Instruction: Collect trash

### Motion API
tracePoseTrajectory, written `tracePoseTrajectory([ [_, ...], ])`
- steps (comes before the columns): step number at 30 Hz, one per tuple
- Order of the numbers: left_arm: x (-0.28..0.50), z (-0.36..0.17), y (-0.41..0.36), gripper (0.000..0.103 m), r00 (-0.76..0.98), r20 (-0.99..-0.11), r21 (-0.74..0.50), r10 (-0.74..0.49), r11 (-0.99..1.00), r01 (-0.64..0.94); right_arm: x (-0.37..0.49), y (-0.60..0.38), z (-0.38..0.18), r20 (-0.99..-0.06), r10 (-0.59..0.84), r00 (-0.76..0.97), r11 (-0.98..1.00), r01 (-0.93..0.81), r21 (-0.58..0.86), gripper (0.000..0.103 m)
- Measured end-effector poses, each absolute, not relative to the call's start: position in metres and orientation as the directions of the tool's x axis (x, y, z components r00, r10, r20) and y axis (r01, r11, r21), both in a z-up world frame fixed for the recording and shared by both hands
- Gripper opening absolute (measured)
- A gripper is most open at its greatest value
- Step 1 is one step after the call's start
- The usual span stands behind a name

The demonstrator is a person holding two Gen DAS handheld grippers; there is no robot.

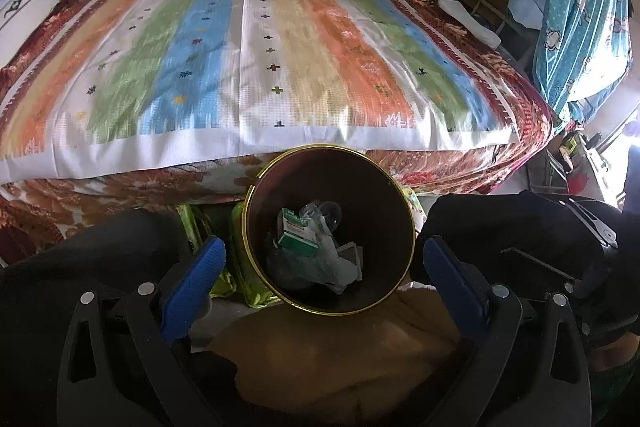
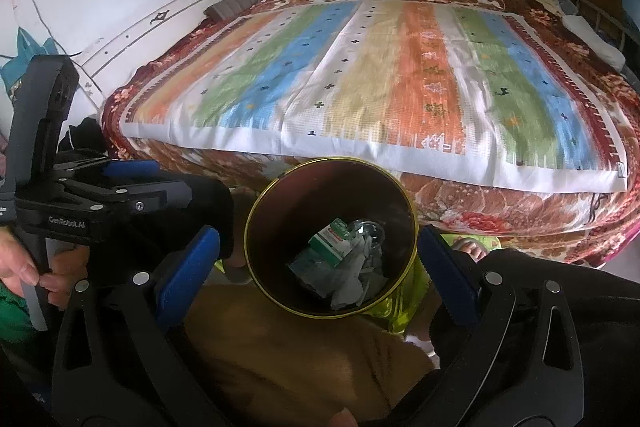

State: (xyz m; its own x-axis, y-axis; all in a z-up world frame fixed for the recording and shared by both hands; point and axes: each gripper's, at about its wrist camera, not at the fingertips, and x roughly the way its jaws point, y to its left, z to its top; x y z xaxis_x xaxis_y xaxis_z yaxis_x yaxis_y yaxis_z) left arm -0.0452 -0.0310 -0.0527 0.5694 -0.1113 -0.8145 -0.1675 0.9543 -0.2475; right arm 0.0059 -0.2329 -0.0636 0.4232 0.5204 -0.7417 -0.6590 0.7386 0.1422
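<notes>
both the left tongs (image 1: 320, 267) and right tongs (image 2: 320, 259) gape empty above the dark gold-rimmed round bin (image 1: 256, 227) at the bed's foot, holding a green carton (image 1: 298, 231) and crumpled wrappers, so scan the striped bedspread (image 1: 248, 59) carefully for leftover scraps.

Readable text, as far as I can make out from both wrist views:

1. "GenRobot.AI", in pale letters on the black body of the left gripper (image 2: 120, 183), seen from the right wrist camera. It is the only wording I can read in full.

2. Green and white carton (image 2: 332, 241) inside the bin (image 2: 256, 259): a red band of print runs across one face, too small and blurred for me to read from either camera.

3. Blanket (image 1: 260, 67): small woven crosses and figures only, no lettering.
</notes>
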Motion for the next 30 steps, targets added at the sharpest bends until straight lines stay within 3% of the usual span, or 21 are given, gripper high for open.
tracePoseTrajectory([
  [30,-0.0433,-0.0580,-0.0295,0.097,0.560,-0.819,-0.261,-0.122,0.950,-0.174,0.0096,-0.2360,-0.0655,-0.753,0.527,0.393,0.737,-0.652,0.176,0.094],
])
